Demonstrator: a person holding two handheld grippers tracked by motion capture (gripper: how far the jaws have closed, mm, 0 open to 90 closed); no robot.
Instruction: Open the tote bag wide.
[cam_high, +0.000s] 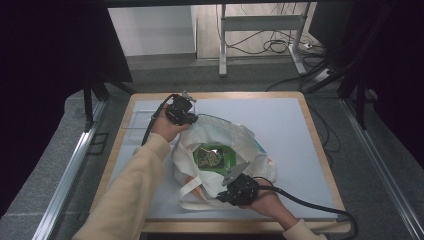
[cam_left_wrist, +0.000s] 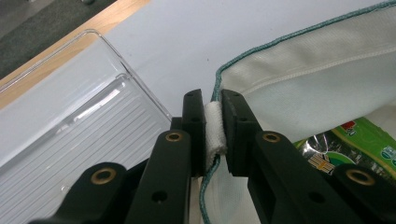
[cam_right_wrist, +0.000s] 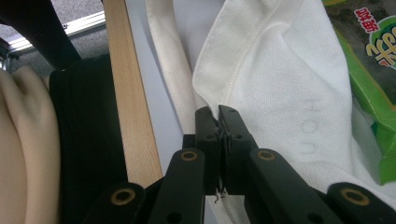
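A white cloth tote bag (cam_high: 220, 155) with a teal-stitched rim lies on the table, its mouth held apart. Inside it rests a green snack packet (cam_high: 215, 157). My left gripper (cam_high: 192, 119) stands at the bag's far left rim and is shut on a fold of that rim (cam_left_wrist: 215, 128). My right gripper (cam_high: 227, 192) is at the near edge, shut on the bag's white cloth (cam_right_wrist: 271, 93). In the right gripper view the green packet (cam_right_wrist: 373, 84) peeks out at the right edge, and in the left gripper view the packet (cam_left_wrist: 350, 144) shows under the rim.
A clear plastic tray (cam_left_wrist: 70, 135) with a ribbed floor lies on the grey mat (cam_high: 280, 120) left of the bag. The wooden table edge (cam_right_wrist: 130, 102) runs close to my right gripper. Cables trail from both grippers; a person's sleeves reach in from below.
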